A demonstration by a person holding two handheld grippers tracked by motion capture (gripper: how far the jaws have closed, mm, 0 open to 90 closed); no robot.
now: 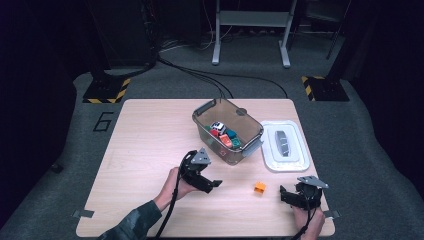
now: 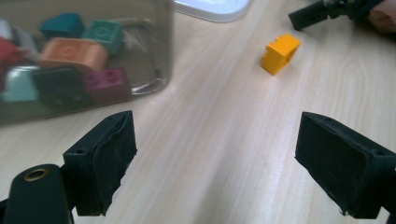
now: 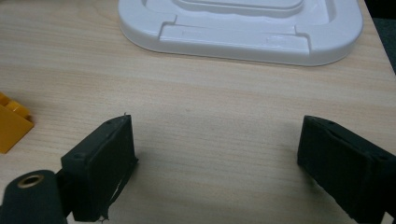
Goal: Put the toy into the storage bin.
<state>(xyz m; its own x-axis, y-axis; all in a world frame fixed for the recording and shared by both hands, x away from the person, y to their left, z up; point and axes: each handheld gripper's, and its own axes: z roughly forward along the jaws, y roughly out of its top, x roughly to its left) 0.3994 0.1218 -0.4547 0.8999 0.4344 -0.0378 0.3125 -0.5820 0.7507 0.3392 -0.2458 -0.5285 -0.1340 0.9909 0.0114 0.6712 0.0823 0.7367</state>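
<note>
**Inspector:** Starting at the left gripper (image 1: 216, 183): jaws stand wide apart, nothing between the black pads (image 2: 105, 161), bare pale wooden tabletop (image 1: 150, 135) beneath. The right gripper (image 1: 281, 194) is likewise spread wide and empty, low over the table near its right edge.

**Clerk:** And the piece being worked?

**Inspector:** The small orange plastic building brick (image 1: 259, 187) lies loose on the table between the two grippers, apart from both. In the left gripper view it sits ahead and to the right of the jaws.

**Clerk:** Surroundings?

**Inspector:** A clear smoky plastic storage tub (image 1: 253, 132) holding mixed coloured bricks stands just beyond the left gripper. Its white plastic lid (image 1: 298, 160) lies flat beside it, to the right.

**Clerk:** Risks?

**Inspector:** In my judgement, an off-centre approach could let one pad nudge the light brick and skid it along the smooth wood. A grip on its corners might let it twist free above the tub's rim.
</note>
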